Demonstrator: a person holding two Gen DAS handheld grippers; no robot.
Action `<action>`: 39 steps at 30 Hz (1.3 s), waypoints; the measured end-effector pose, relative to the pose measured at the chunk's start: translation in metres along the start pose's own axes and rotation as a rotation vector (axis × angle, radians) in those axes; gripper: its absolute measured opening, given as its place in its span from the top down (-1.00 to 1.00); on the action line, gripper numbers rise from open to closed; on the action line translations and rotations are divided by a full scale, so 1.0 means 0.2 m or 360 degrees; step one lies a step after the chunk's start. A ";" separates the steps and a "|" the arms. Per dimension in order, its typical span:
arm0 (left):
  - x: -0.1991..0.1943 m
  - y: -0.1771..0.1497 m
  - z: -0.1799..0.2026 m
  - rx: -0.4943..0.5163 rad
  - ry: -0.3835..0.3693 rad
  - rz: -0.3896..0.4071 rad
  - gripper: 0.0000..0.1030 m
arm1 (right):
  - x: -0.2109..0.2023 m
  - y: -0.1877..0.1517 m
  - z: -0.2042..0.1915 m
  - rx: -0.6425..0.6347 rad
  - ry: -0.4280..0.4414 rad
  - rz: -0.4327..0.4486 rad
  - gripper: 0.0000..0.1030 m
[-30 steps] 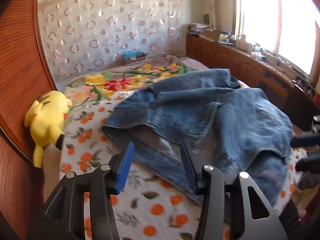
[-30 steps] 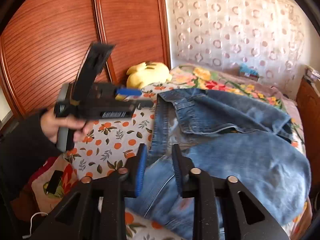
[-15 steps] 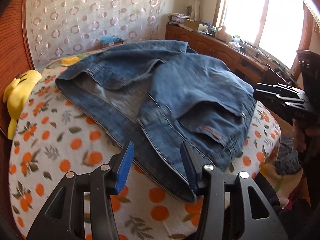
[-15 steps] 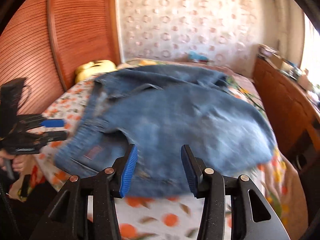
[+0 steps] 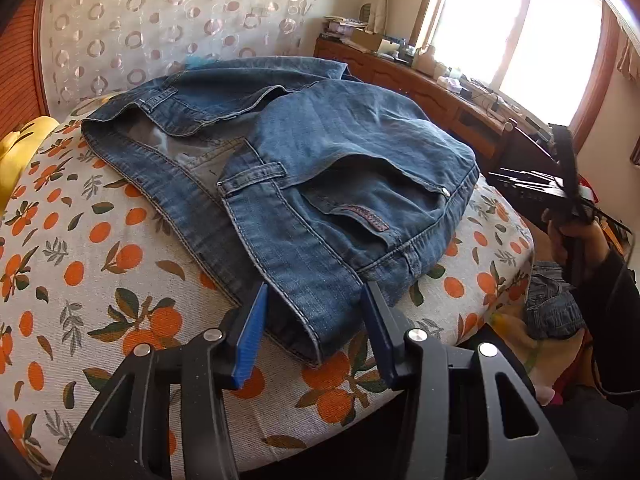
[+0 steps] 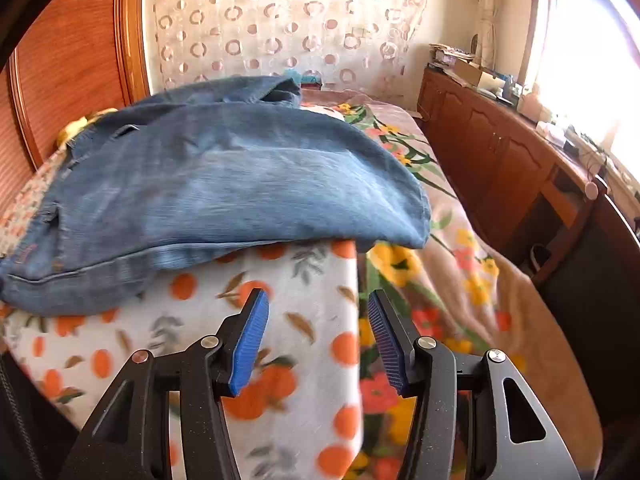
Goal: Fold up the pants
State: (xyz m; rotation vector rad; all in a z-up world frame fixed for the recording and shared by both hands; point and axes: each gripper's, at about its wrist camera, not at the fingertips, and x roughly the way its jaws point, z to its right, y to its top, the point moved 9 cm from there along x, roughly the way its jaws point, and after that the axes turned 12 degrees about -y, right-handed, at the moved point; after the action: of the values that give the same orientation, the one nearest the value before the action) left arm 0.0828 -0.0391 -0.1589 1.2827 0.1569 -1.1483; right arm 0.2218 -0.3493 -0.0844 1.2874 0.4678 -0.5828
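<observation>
Only jeans (image 5: pixel 320 168) heaped on orange-print sheet (image 5: pixel 100 280); pocket contents hidden

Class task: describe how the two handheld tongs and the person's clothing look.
Both the left tongs and right tongs have matte black angular arms with cut-outs, silver rivets and ribbed blue pads. The person's sleeve is dark.

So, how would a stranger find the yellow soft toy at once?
Start at the bed's orange-print cover with the jeans on it. Look past their waistband to the cover's edge beside the wooden wall: the toy lies there, the only plain yellow thing.
</observation>
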 end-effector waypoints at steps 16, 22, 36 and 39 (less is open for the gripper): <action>-0.01 0.01 0.04 0.0036 -0.0037 0.0015 0.95 | 0.33 0.11 -0.03 -0.0001 -0.0040 0.0049 0.61; -0.25 0.22 0.08 0.0088 -0.0008 0.0207 0.95 | 0.25 0.17 0.01 0.0001 0.0009 0.0110 0.99; -0.86 0.46 -0.01 0.0125 0.0206 0.0531 0.95 | -0.47 0.16 0.03 -0.0102 0.0269 0.0321 0.99; -0.89 0.35 -0.11 0.0044 0.0246 0.0520 0.95 | -0.52 0.06 -0.03 -0.0130 0.0392 0.0270 0.98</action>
State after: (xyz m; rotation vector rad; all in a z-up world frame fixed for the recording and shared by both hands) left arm 0.0588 0.0707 -0.0038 1.3642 0.0424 -0.7753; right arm 0.1500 -0.3276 -0.0127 1.3118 0.5727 -0.2613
